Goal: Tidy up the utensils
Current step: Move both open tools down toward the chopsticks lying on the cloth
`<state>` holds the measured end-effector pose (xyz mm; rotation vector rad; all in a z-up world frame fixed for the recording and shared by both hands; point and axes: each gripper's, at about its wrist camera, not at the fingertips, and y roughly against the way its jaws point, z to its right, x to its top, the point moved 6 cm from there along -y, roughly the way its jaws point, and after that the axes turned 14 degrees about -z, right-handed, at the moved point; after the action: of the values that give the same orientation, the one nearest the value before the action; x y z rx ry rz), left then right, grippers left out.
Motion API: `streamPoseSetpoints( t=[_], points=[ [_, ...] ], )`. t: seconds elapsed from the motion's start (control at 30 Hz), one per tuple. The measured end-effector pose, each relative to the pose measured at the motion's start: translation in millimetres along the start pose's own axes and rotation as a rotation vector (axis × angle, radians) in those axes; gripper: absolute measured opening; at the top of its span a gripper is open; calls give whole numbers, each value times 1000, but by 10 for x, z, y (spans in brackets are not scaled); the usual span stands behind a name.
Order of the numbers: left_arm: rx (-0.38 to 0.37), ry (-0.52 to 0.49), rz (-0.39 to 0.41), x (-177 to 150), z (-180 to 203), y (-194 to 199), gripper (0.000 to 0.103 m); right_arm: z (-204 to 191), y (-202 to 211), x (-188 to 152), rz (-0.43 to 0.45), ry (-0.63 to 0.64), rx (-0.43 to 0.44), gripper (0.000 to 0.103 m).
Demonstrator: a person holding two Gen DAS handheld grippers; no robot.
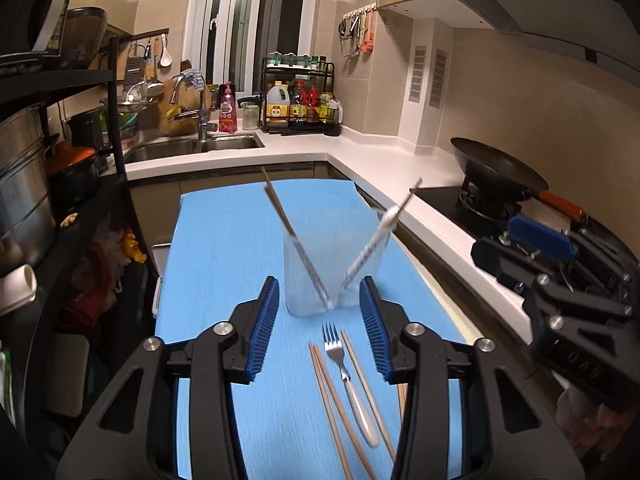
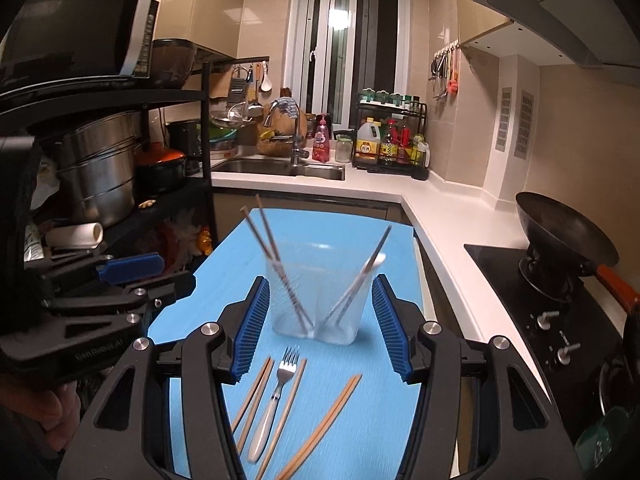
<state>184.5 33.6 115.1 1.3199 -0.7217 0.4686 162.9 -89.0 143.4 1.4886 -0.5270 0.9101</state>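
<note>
Below both grippers spreads a blue mat [image 1: 224, 240], the largest thing in reach. Ahead of the left gripper [image 1: 319, 326], whose jaws stand wide apart and hold nothing, a clear container [image 1: 320, 276] stands upright on the mat, with chopsticks and a white-handled utensil leaning inside it. From the right gripper [image 2: 316, 328], likewise spread wide and empty, the same container sits just beyond the fingertips. Between its fingers and nearer the camera lies a fork [image 2: 276, 396], tines toward the container, flanked by loose wooden chopsticks [image 2: 320, 432] flat on the mat.
</note>
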Motion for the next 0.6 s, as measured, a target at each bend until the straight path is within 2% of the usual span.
streamPoseSetpoints(
  t=[0.23,0.4,0.5,0.6],
  points=[
    [3,40,-2,-687,5,-45,19,57,-57,-633,-67,-46,24,56],
    [9,62,-17,-1050,41,-139,17,80,-194,-1030,-101,-75,32,56],
    [46,56,-17,-1253,47,-219,14,161,-371,-1338,-136,-141,52,56],
    [35,89,-54,-1376,19,-341,11,264,-565,-1592,-195,-233,58,44]
  ],
)
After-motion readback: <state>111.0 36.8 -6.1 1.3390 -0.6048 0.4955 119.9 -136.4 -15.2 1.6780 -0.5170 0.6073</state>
